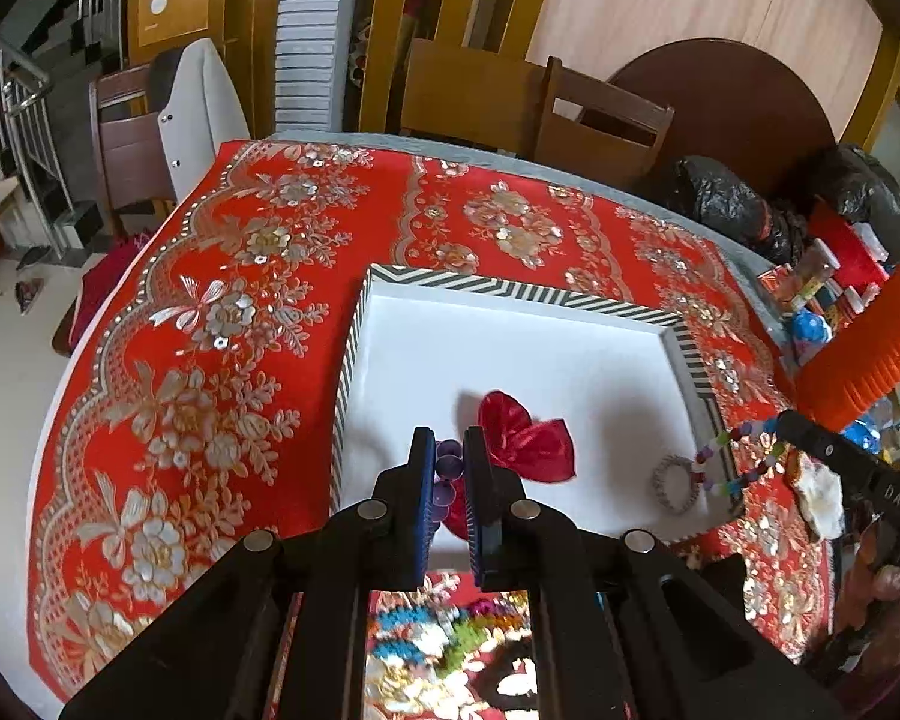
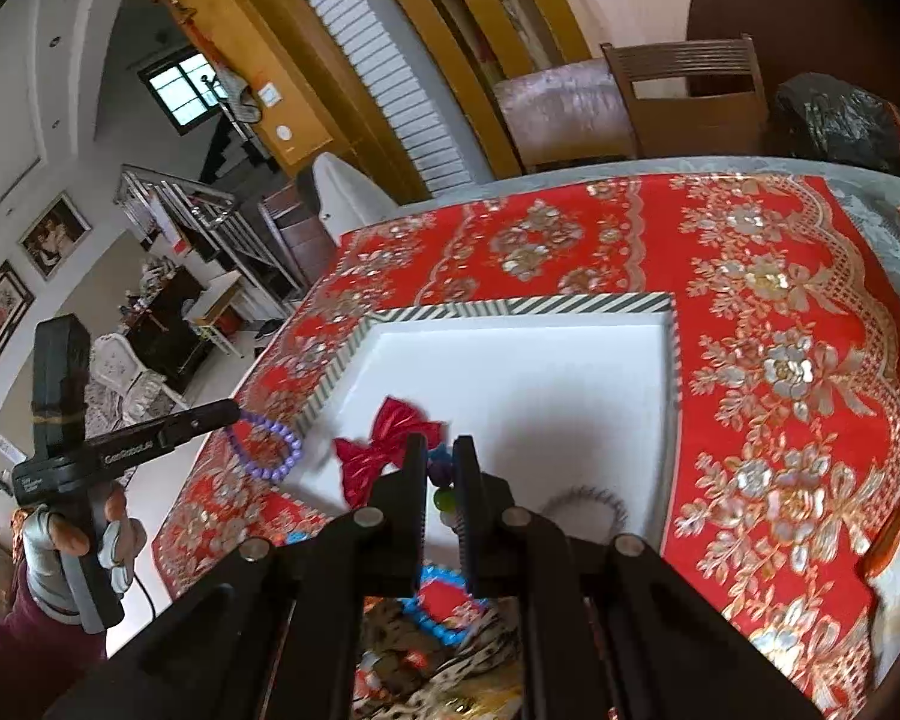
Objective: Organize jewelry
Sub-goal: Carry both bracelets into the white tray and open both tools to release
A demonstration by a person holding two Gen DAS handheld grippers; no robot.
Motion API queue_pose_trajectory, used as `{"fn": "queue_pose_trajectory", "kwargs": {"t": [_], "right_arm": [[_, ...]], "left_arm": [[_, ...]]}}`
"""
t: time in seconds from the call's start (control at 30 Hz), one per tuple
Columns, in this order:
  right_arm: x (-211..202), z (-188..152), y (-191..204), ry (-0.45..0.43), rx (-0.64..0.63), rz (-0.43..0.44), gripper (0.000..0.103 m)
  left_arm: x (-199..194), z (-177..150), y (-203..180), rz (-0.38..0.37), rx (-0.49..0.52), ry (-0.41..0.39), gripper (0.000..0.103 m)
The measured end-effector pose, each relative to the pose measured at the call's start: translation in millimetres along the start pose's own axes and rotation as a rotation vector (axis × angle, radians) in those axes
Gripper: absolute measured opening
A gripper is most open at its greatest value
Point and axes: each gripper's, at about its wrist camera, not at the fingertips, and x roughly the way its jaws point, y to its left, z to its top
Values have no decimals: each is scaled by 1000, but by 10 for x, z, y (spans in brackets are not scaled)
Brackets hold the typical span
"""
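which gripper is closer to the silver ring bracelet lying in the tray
Right. The right gripper, holding the multicolor bead bracelet, hangs just beside the silver bracelet near the tray edge. The left gripper, holding the purple bead bracelet, sits across the red bow.

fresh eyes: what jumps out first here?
The red floral tablecloth, then the white tray with a striped rim at its centre. In the tray lie a red bow and a silver ring-shaped bracelet; each claw is shut on a bead bracelet, purple left, multicoloured right.

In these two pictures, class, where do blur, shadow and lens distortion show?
Left wrist view: straight table edges bow, and a soft shadow lies beside the red bow on the white tray. Right wrist view: the silver ring is smeared, corners go dark.
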Motion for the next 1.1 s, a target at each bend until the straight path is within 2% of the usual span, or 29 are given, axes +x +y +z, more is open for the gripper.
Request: {"fn": "queue_pose_trajectory", "kwargs": {"t": [0.37,0.67,0.77,0.93,1.1], "right_arm": [[199,229,-391,9,66,-69,9],[343,290,-606,30,98,-127,9],[413,298,-620,41,97,-146,9],[626,314,-582,69,84,-167,9],[988,331,-490,120,76,-160,9]], "left_arm": [[348,244,-69,29,23,20,5],[656,401,-206,-32,16,31,5],[804,397,-121,-47,-12,63,5],[1094,269,209,14,-83,124,5],[1169,196,370,41,-116,142,5]]}}
